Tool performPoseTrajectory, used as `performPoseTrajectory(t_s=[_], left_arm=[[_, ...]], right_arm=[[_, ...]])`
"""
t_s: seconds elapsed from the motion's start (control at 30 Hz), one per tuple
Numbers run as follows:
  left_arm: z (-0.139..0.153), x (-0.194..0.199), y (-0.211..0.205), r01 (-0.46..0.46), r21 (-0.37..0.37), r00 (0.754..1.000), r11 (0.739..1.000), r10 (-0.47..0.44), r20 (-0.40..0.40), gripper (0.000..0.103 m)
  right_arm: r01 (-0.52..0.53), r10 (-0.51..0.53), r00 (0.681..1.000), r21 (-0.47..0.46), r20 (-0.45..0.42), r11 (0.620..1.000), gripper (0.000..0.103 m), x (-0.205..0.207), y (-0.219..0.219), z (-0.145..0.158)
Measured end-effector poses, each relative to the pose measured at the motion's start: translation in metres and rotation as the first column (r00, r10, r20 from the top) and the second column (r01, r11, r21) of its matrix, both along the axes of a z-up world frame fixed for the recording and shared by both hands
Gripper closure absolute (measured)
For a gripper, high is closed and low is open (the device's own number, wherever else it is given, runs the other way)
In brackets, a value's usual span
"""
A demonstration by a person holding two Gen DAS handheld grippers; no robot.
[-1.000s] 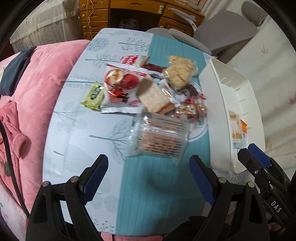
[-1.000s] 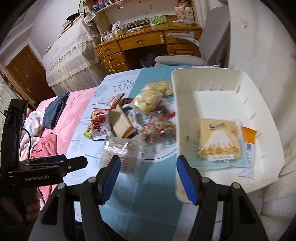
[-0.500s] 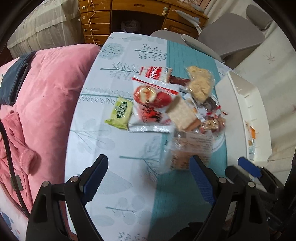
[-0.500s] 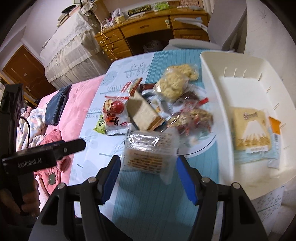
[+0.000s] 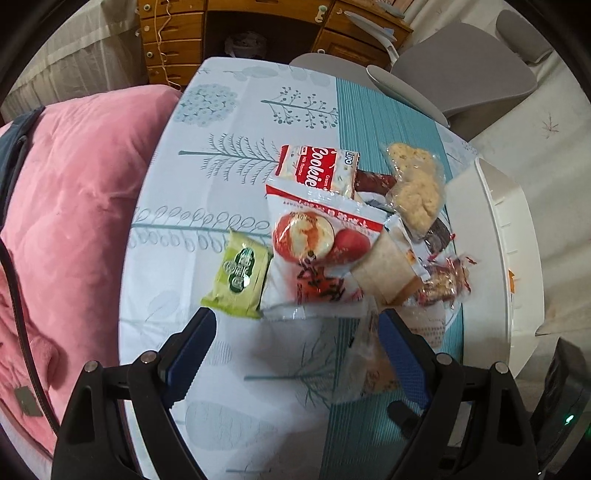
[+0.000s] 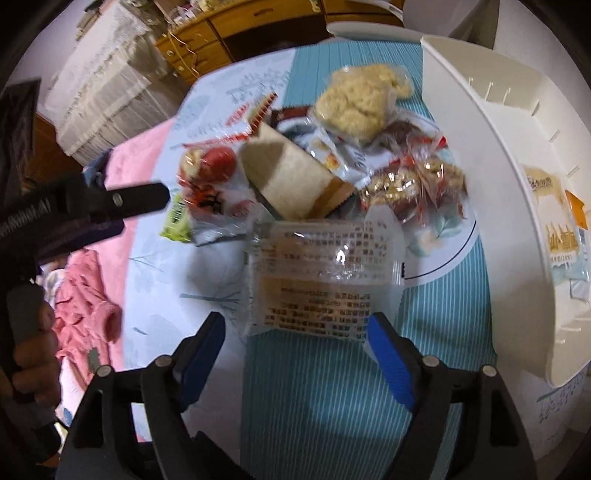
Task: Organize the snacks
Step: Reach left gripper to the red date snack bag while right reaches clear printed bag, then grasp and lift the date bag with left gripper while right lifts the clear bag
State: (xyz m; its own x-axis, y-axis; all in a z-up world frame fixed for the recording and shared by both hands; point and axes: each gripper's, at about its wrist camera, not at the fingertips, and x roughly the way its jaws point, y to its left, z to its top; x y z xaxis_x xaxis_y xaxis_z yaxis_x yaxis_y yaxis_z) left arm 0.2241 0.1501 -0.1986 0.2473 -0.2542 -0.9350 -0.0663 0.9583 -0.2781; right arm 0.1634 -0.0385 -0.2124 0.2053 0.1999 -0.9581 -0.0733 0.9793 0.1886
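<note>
A pile of snacks lies on the table: a clear-wrapped cake pack (image 6: 321,280) nearest, a tan wafer block (image 6: 291,177), a red and white bag (image 5: 317,254), a green packet (image 5: 240,277), a red Cookies pack (image 5: 317,170), a bag of pale rice cakes (image 6: 354,99) and red-wrapped candies (image 6: 413,184). My right gripper (image 6: 295,354) is open, just short of the clear pack. My left gripper (image 5: 295,350) is open above the table, near the green packet and red bag. A white bin (image 6: 491,147) at the right holds a yellow snack pack (image 6: 554,221).
A pink quilt (image 5: 66,206) borders the table's left edge. A wooden desk (image 5: 229,33) and a grey chair (image 5: 461,66) stand beyond the far end. The snacks partly rest on a white plate (image 6: 443,251).
Both grippers have moved forward toward the snack pile. The left has swung left, off the clear pack and toward the green packet. The right now faces the clear pack closely.
</note>
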Motion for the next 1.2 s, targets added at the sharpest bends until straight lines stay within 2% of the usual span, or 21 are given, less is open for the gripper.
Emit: performPoseTrajectory(t_s=[0.23, 0.33, 0.43, 0.67, 0.83, 0.97, 1.17, 1.2], left_arm=[[-0.028, 0.022, -0.001, -0.004, -0.044, 1.0, 0.999, 0.003, -0.022, 0.015], [-0.039, 0.028, -0.006, 0.003, -0.053, 0.999, 0.999, -0.005, -0.038, 0.015], [-0.047, 0.031, -0.011, 0.009, -0.049, 0.999, 0.999, -0.011, -0.044, 0.015], [-0.05, 0.035, -0.018, 0.029, -0.02, 1.0, 0.999, -0.029, -0.005, 0.016], [-0.047, 0.04, -0.021, 0.054, 0.021, 0.998, 0.998, -0.055, 0.027, 0.034], [-0.045, 0.041, -0.021, 0.065, 0.014, 0.997, 0.998, -0.066, 0.043, 0.045], [-0.045, 0.039, -0.017, 0.064, -0.005, 0.997, 0.998, -0.064, 0.033, 0.058], [-0.045, 0.038, -0.016, 0.068, -0.02, 0.997, 0.997, -0.068, 0.028, 0.063]], right_arm=[[0.074, -0.078, 0.996, -0.097, -0.036, 0.993, 0.014, 0.008, 0.002, -0.025], [0.095, -0.099, 0.995, -0.098, -0.03, 0.991, 0.01, 0.013, 0.003, -0.03], [0.092, -0.097, 0.995, -0.128, -0.032, 0.987, 0.006, 0.018, 0.008, -0.036], [0.077, -0.085, 0.995, -0.16, -0.045, 0.984, 0.006, 0.022, 0.019, -0.044], [0.078, -0.086, 0.995, -0.154, -0.044, 0.985, 0.008, 0.021, 0.026, -0.045], [0.076, -0.084, 0.995, -0.146, -0.048, 0.986, 0.016, 0.021, 0.025, -0.042], [0.088, -0.101, 0.991, -0.143, -0.084, 0.986, 0.018, 0.024, 0.018, -0.04], [0.094, -0.108, 0.99, -0.141, -0.096, 0.986, 0.018, 0.024, 0.017, -0.04]])
